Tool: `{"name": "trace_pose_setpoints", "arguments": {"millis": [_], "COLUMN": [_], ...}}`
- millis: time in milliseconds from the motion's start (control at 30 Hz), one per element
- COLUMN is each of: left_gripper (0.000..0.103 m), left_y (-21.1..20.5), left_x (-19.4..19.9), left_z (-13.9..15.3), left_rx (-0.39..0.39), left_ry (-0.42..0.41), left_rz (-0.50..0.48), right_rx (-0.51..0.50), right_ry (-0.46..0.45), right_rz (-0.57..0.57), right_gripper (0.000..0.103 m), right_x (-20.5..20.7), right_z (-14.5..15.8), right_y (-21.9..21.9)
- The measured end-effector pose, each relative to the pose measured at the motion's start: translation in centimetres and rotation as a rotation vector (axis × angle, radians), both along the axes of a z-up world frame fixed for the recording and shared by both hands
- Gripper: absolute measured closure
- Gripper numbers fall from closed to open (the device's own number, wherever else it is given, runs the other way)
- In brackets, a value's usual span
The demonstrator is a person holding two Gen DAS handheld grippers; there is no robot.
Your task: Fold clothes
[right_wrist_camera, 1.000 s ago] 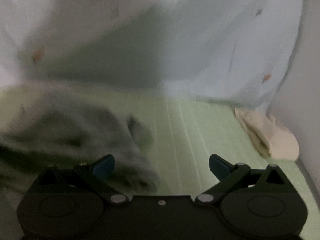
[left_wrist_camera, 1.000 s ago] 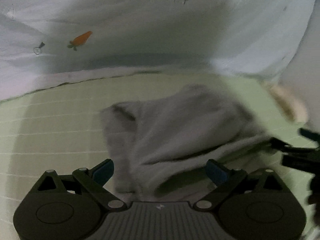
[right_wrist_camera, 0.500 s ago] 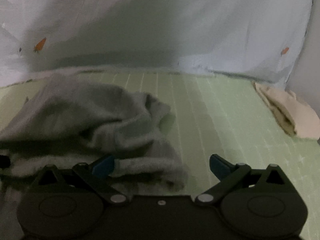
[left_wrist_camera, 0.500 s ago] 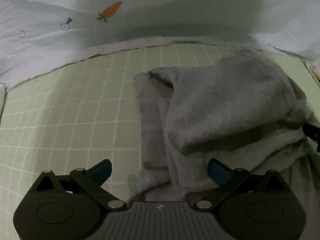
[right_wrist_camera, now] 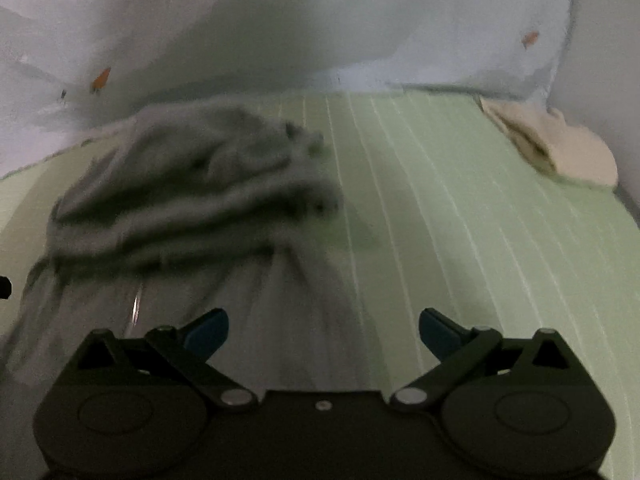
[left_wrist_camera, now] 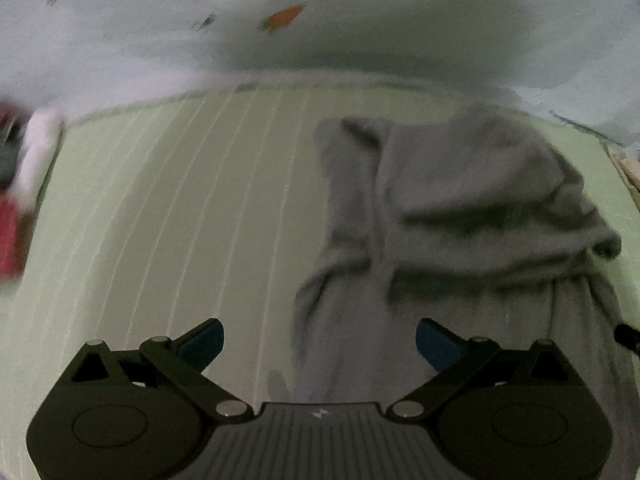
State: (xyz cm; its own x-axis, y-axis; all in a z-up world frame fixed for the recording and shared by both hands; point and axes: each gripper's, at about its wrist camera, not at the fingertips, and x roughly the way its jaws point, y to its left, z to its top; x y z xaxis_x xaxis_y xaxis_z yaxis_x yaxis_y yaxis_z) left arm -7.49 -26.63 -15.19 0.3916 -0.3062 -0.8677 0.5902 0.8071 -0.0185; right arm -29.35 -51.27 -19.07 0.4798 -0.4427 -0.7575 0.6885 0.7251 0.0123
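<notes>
On the green checked sheet [left_wrist_camera: 168,220] we see the grey garment [left_wrist_camera: 460,216] lying bunched at our left gripper's [left_wrist_camera: 320,342] two o'clock, its far part doubled over the near part, which runs under both tools. Both the left and the right gripper [right_wrist_camera: 324,332] stand with jaws wide apart, holding nothing. Against half a second ago, both views have swung and blurred, and the garment sits farther off, so we judge we are backing away from a rough fold; the cream cloth [right_wrist_camera: 560,148] lies at the right gripper's one o'clock.

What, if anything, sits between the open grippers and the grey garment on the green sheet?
Nothing visible. The grey garment lies bunched directly ahead of the left gripper and right gripper, both open. The cream cloth sits off at the green sheet's far right edge.
</notes>
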Motion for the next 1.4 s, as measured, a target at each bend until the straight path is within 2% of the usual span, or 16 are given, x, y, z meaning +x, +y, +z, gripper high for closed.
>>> {"name": "trace_pose_setpoints", "arguments": {"millis": [133,333,467,567,633,700,800,833,867,900,933,967,1000,1067,1200,1400], "left_gripper": [0.002,0.002,0.002,0.002,0.005,0.016,0.032,0.037,0.049,0.059,0.065,0.076,0.085,0.087,0.089,0.09], "left_y": [2.9,5.1,6.5,7.6,8.3,8.6,8.2,7.9,7.7,7.5,7.2,7.2,7.2,7.4,7.9,6.2], "left_x": [-2.0,-4.4,-6.0,-7.1,-7.9,-8.2,-8.7,-8.8,-8.8,-8.7,-8.7,-8.6,-8.4,-7.8,-6.4,-4.6], "left_z": [-1.2,-2.3,-3.1,-3.7,-4.0,-4.1,-4.1,-4.1,-4.0,-3.9,-3.9,-3.8,-3.8,-3.3,-2.2,1.5], "left_rx": [0.042,0.044,0.044,0.044,0.044,0.03,0.02,0.024,0.02,0.013,0.007,-0.008,-0.025,-0.064,-0.145,-0.272], "left_ry": [0.044,0.075,0.095,0.11,0.12,0.122,0.116,0.115,0.123,0.133,0.144,0.166,0.193,0.234,0.313,0.306], "left_rz": [0.033,0.024,0.016,0.011,0.007,0.001,-0.02,-0.026,-0.031,-0.036,-0.041,-0.041,-0.04,-0.016,0.037,0.049], "right_rx": [0.054,0.107,0.15,0.137,0.143,0.145,0.127,0.122,0.136,0.152,0.167,0.182,0.184,0.181,0.168,0.12], "right_ry": [0.032,0.084,0.056,0.058,0.052,0.043,0.031,0.026,0.016,0.005,-0.006,-0.017,-0.017,-0.026,-0.081,-0.177], "right_rz": [-0.002,0.011,0.0,0.0,-0.006,-0.005,0.033,0.048,0.05,0.051,0.053,0.054,0.052,0.047,0.036,0.031], "right_gripper": [0.0,0.0,0.0,0.0,0.001,0.002,0.018,0.03,0.049,0.057,0.072,0.08,0.082,0.088,0.089,0.089], "right_x": [-3.0,-6.8,-8.4,-8.4,-8.5,-8.4,-8.1,-8.1,-8.0,-7.8,-7.7,-7.6,-7.3,-6.9,-6.6,-5.6], "right_z": [-1.2,-2.8,-3.4,-3.5,-3.5,-3.5,-3.2,-3.0,-2.8,-2.7,-2.6,-2.5,-2.3,-1.6,0.4,3.5], "right_y": [2.0,5.2,6.2,6.9,7.3,7.7,8.2,8.4,8.4,8.4,8.3,8.3,8.4,8.7,8.6,7.6]}}
